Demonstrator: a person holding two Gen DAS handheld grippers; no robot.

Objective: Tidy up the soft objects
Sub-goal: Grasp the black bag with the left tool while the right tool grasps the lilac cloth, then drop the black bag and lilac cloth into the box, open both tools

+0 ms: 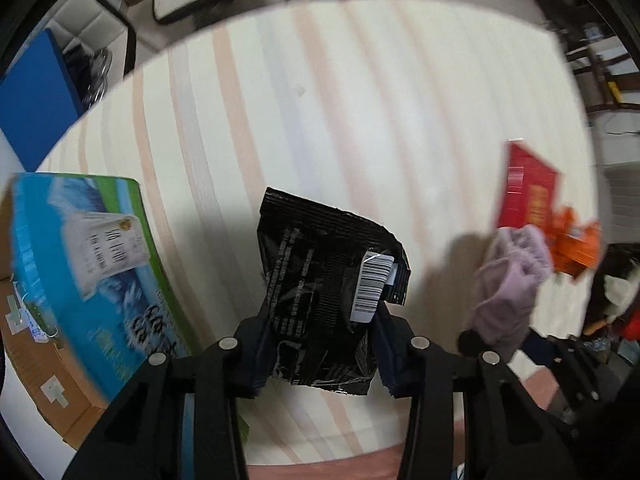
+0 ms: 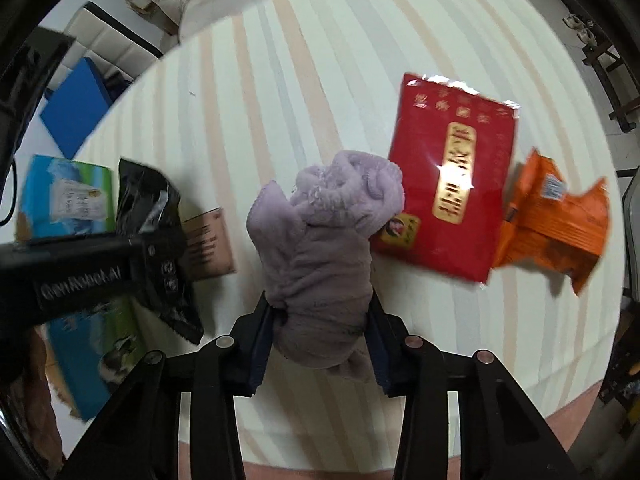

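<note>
Your left tongs [image 1: 320, 344] are clamped on the lower part of a black snack bag [image 1: 328, 292], held above the striped tabletop [image 1: 320, 112] beside a blue box [image 1: 92, 264]. Your right tongs [image 2: 320, 344] are closed on a bunched lilac cloth [image 2: 324, 256], just left of a red packet [image 2: 452, 176] and an orange packet [image 2: 552, 224].

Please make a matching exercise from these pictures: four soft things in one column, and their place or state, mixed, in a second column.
Things:
1. black packet
2. purple cloth
3. red packet
4. orange packet

Places or states:
A. lies flat on the striped table, beside the cloth
B. held in the right gripper
C. held in the left gripper
D. crumpled, at the table's right edge

Pairs: 1-C, 2-B, 3-A, 4-D
</note>
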